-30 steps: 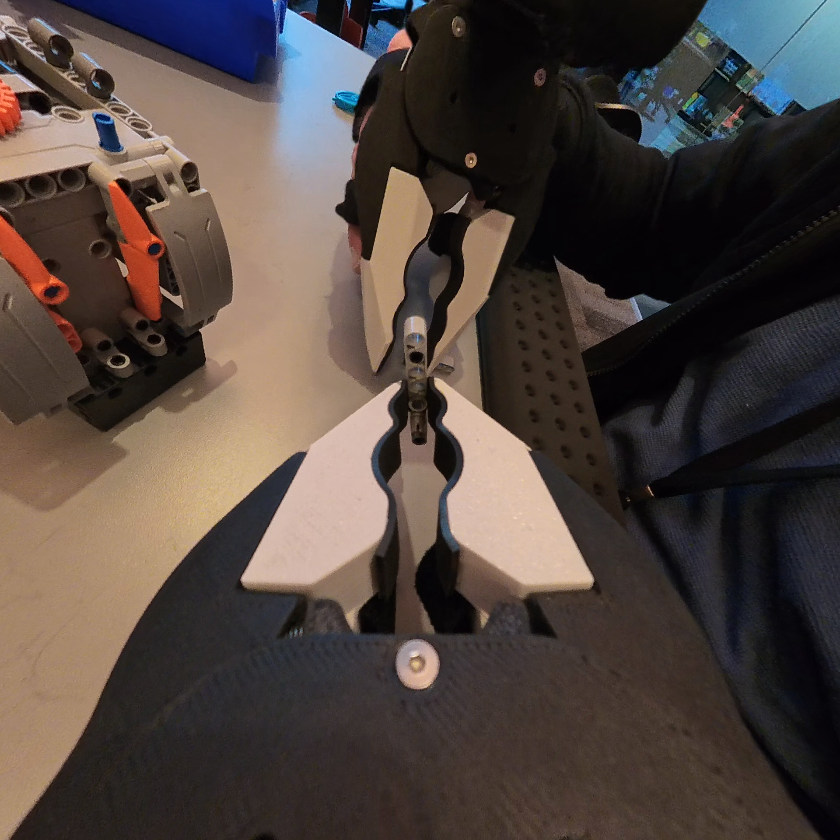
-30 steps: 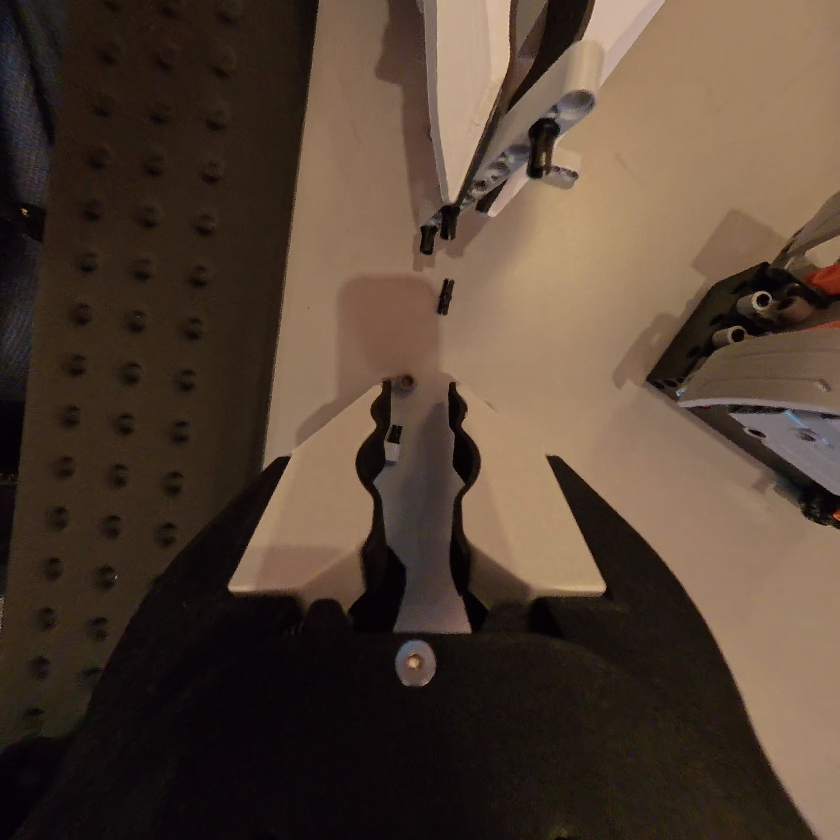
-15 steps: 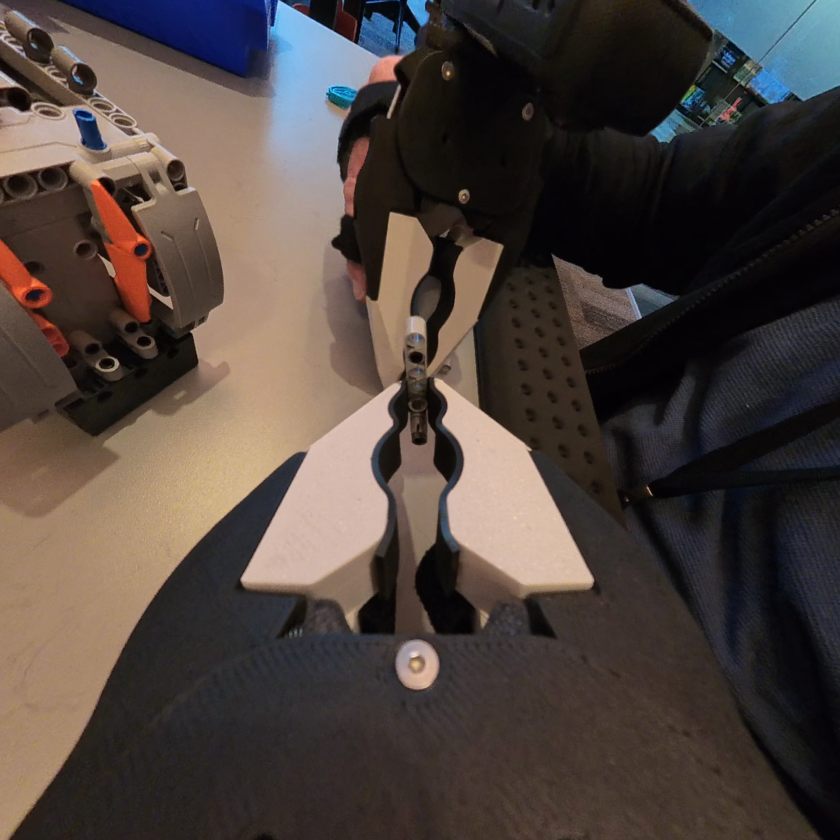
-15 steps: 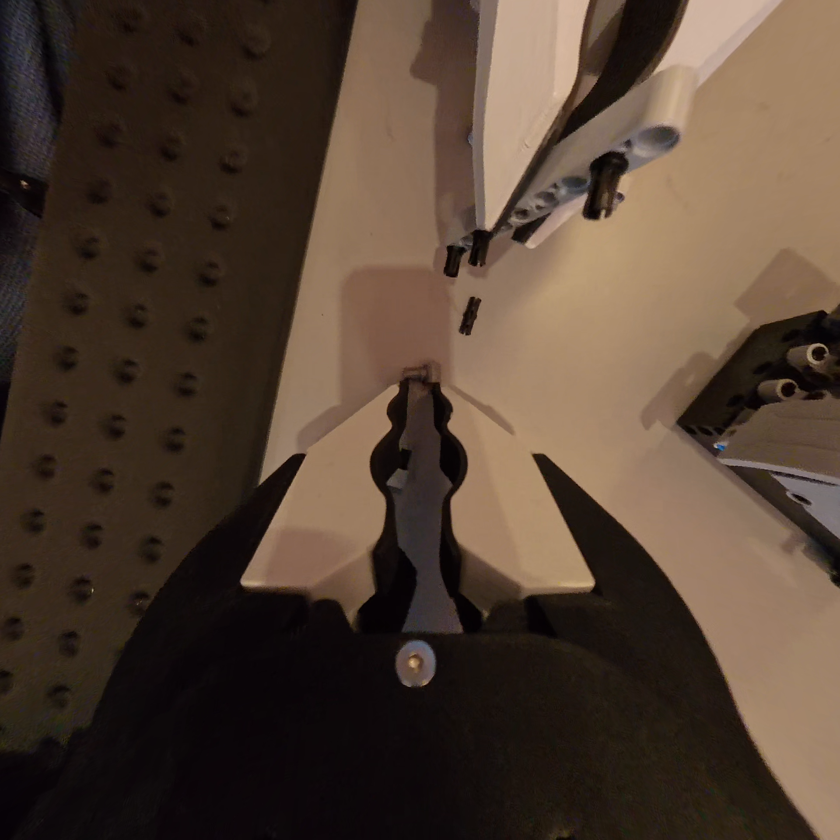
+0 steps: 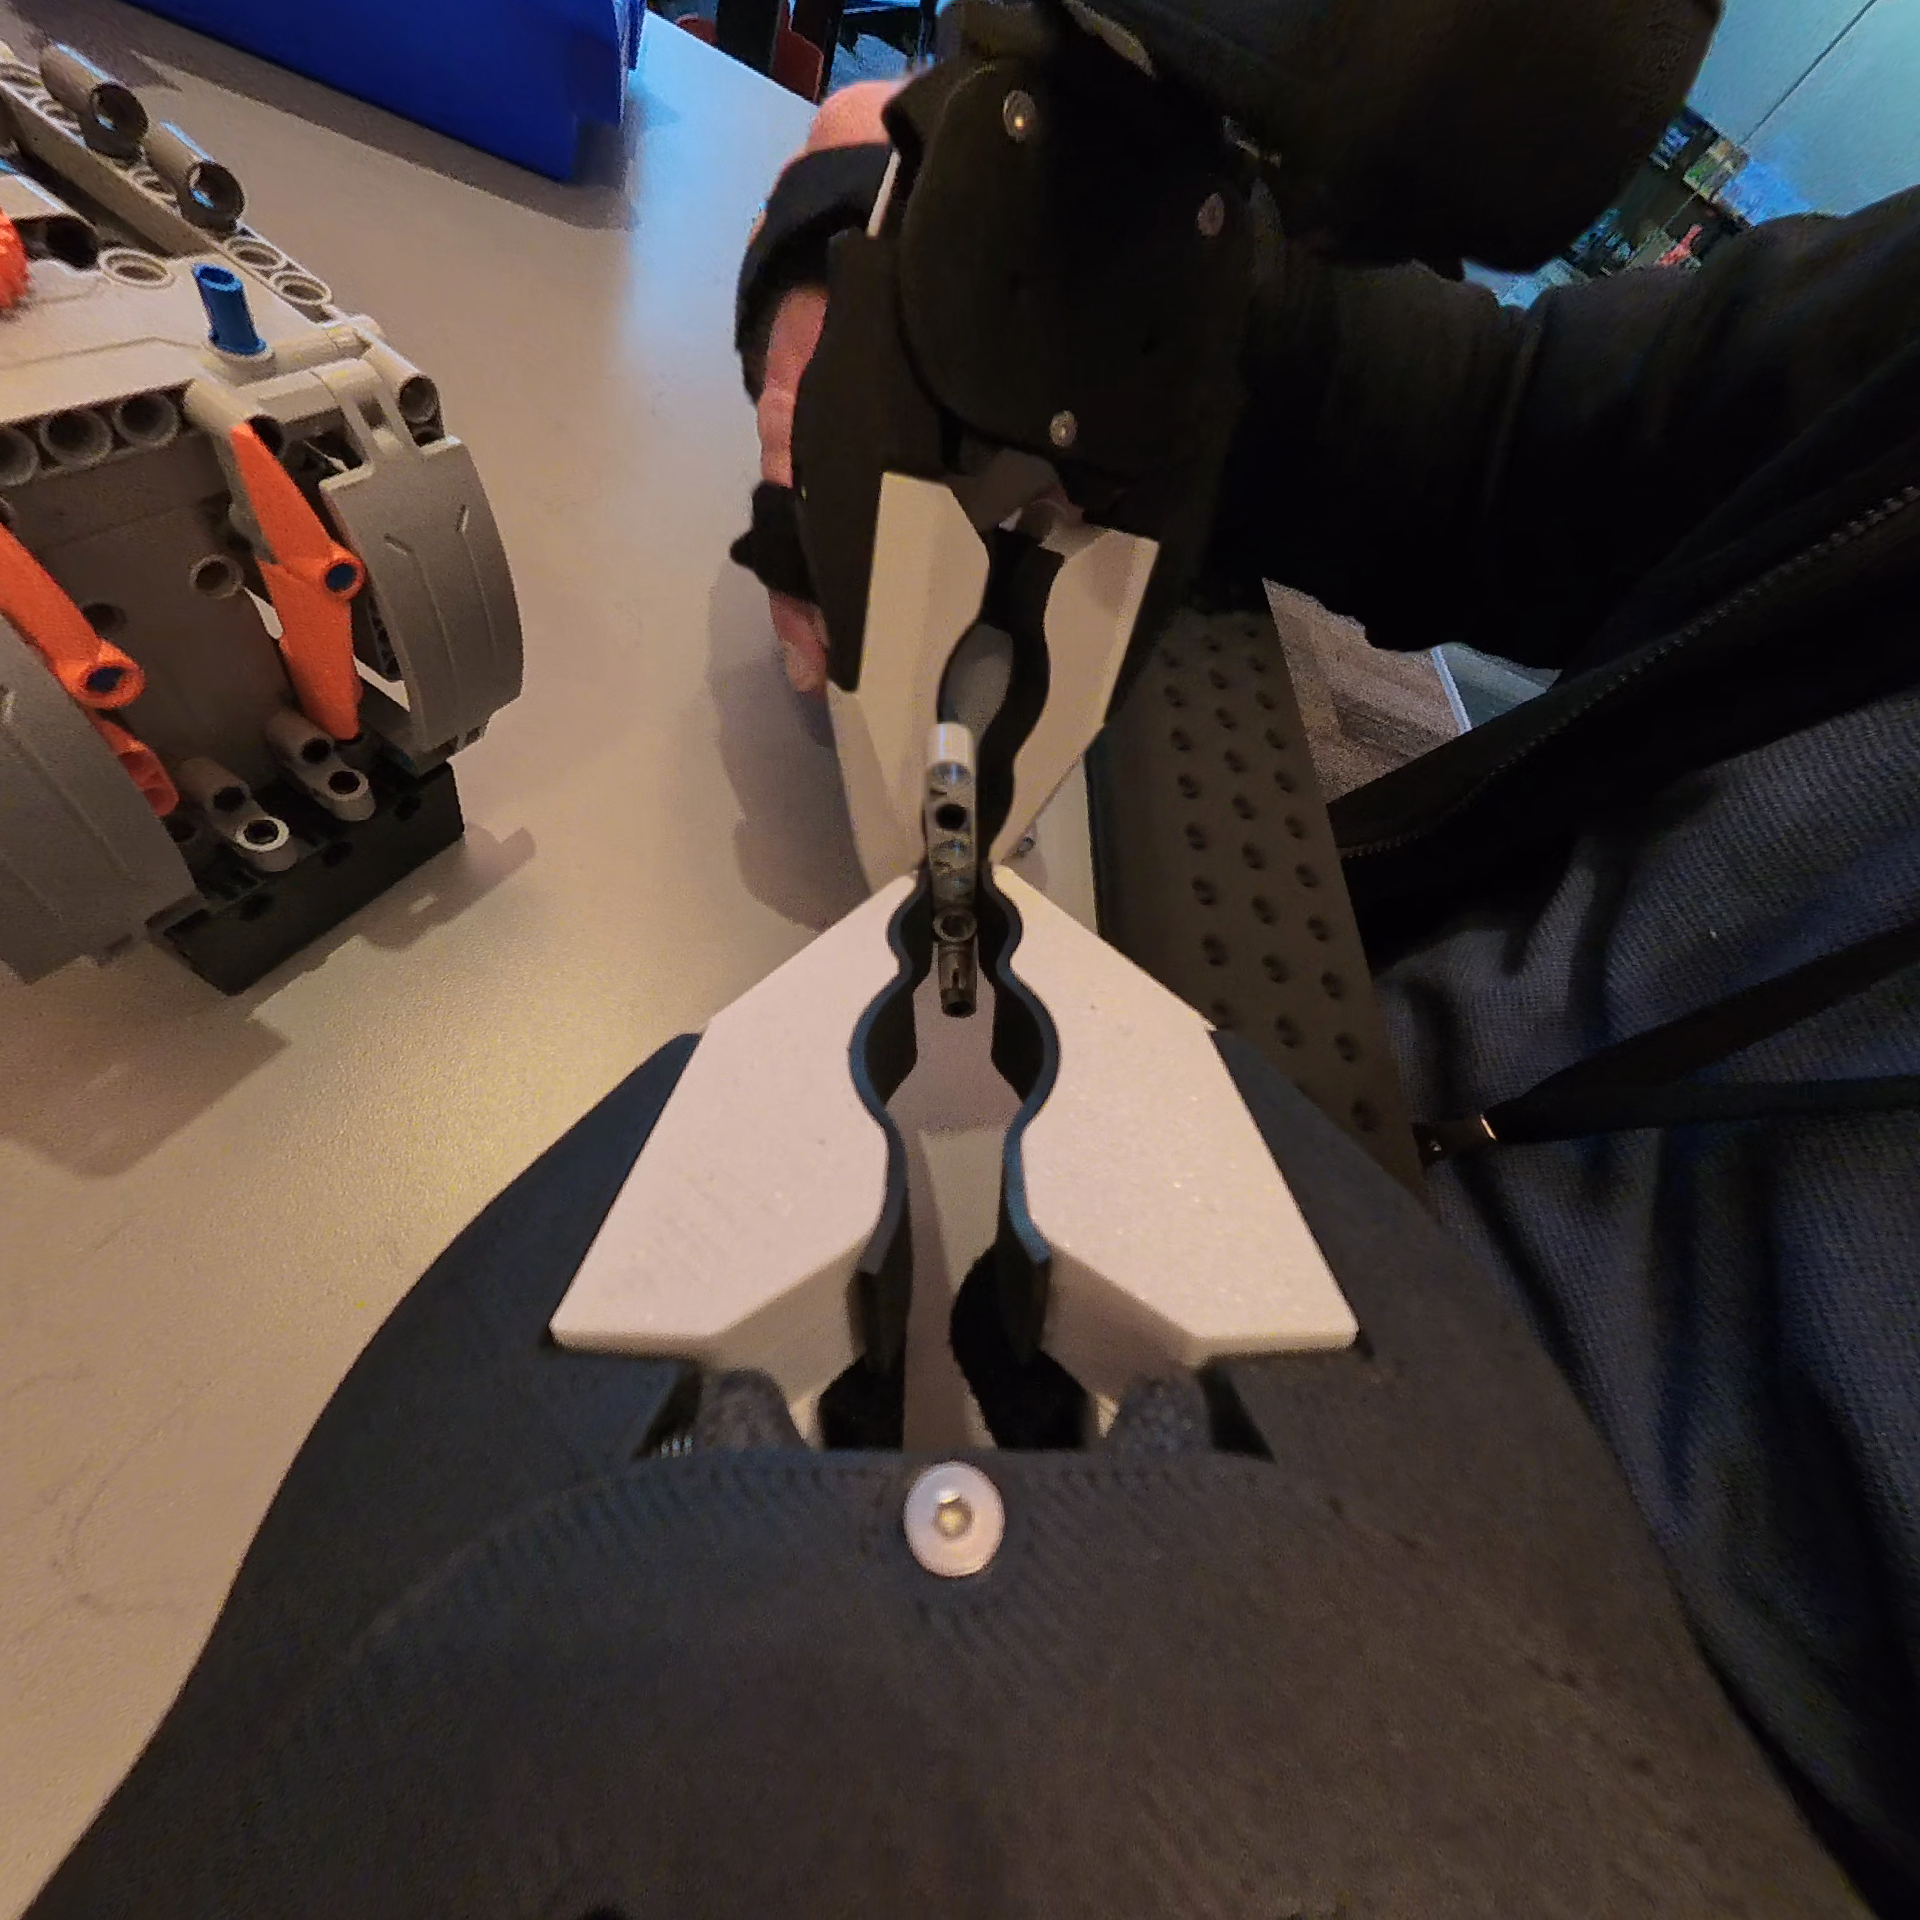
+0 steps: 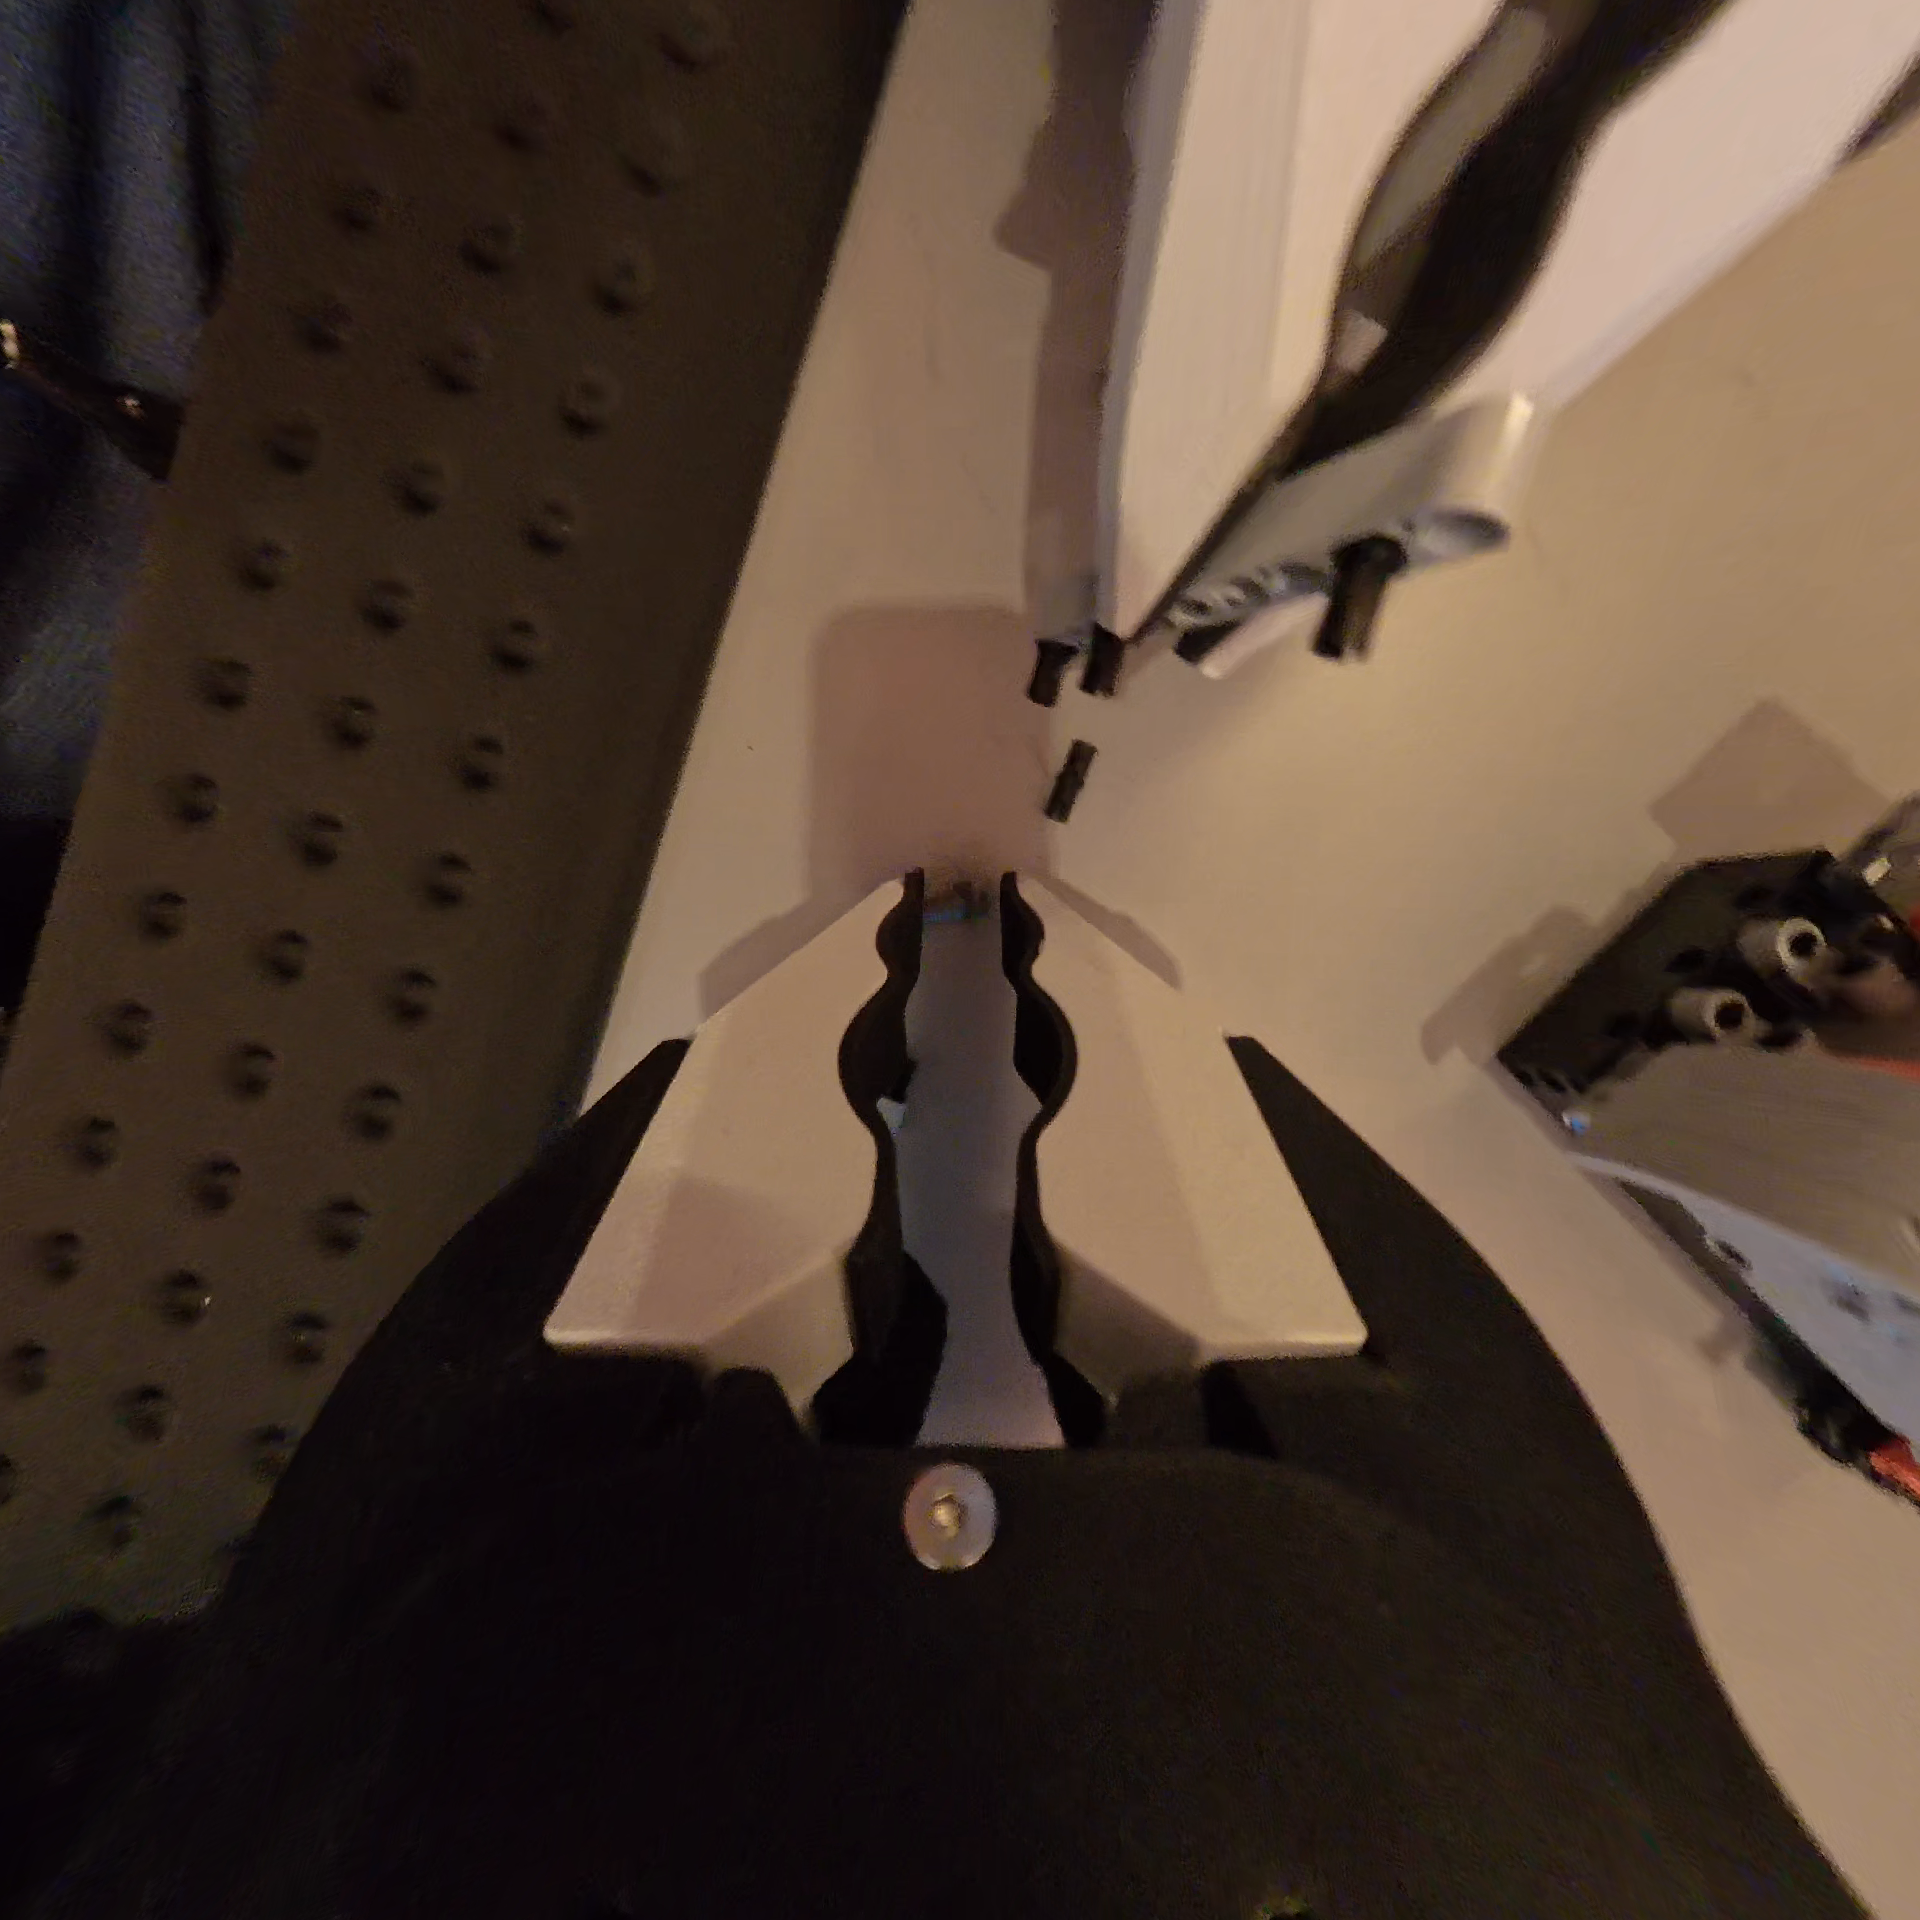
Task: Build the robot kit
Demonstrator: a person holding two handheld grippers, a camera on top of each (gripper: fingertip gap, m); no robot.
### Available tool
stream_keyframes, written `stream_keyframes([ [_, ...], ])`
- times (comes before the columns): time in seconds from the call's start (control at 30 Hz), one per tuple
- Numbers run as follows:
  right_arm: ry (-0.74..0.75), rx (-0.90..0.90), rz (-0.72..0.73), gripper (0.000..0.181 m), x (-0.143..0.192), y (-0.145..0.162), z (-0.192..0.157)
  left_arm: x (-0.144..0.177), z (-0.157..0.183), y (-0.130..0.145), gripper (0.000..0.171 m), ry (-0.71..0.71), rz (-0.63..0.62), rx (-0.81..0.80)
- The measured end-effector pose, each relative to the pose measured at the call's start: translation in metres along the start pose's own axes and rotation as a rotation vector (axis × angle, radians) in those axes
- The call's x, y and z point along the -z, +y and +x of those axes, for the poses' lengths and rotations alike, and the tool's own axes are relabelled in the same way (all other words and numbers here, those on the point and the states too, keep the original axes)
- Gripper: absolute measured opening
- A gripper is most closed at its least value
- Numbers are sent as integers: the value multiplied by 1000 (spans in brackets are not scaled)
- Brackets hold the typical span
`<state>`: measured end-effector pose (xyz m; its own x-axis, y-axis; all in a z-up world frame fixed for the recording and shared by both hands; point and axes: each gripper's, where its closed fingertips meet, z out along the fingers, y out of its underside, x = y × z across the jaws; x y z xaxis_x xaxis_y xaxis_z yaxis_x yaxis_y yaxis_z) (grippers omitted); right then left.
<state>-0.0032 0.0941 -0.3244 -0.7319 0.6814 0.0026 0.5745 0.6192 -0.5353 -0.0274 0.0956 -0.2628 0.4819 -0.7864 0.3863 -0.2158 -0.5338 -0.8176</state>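
My left tongs point(image 5: 954, 883) clench a grey holed beam point(image 5: 948, 821) studded with black pins. Just beside the beam, on the smooth table point(image 6: 1299, 935), lies a loose black pin point(image 6: 1070, 779); near it my right tongs point(image 6: 961, 894) pinch something tiny. A grey-orange brick model point(image 5: 239, 623) stands well apart. A dimpled dark strip point(image 6: 312, 727) edges the table.

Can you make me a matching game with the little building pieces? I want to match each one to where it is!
Things:
1. grey beam
2. loose black pin
3. blue pin

Places:
a. lying on the table
b. pinched in the left tongs
c. sticking up from the top of the grey and orange model

Pairs: 1-b, 2-a, 3-c
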Motion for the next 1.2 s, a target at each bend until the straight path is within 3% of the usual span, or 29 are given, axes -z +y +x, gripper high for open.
stream_keyframes([
  [0.17, -11, 22, -37, 2, -7, 0, -2, 1, 0, 0, 5, 0, -1, -2],
  [0.5, 55, -241, -57, 23, 9, 7, -7, 1, 3, -2, 5, 5, 6, -4],
  [0.8, 153, -312, -92, 5, -4, 9, -3, -1, 3, 2, 5, 12, -11, 11],
  [0.9, 153, -341, -13, 5, 3, 1, 0, -2, 4, 10, 5, 33, -55, 56],
  [1.0, 170, -359, 57, 5, 9, -5, 6, -2, -5, 24, 5, -39, -141, 58],
  [1.2, 178, -356, 225, 6, 20, -30, 10, 6, 4, 12, 5, -101, 0, -57],
])
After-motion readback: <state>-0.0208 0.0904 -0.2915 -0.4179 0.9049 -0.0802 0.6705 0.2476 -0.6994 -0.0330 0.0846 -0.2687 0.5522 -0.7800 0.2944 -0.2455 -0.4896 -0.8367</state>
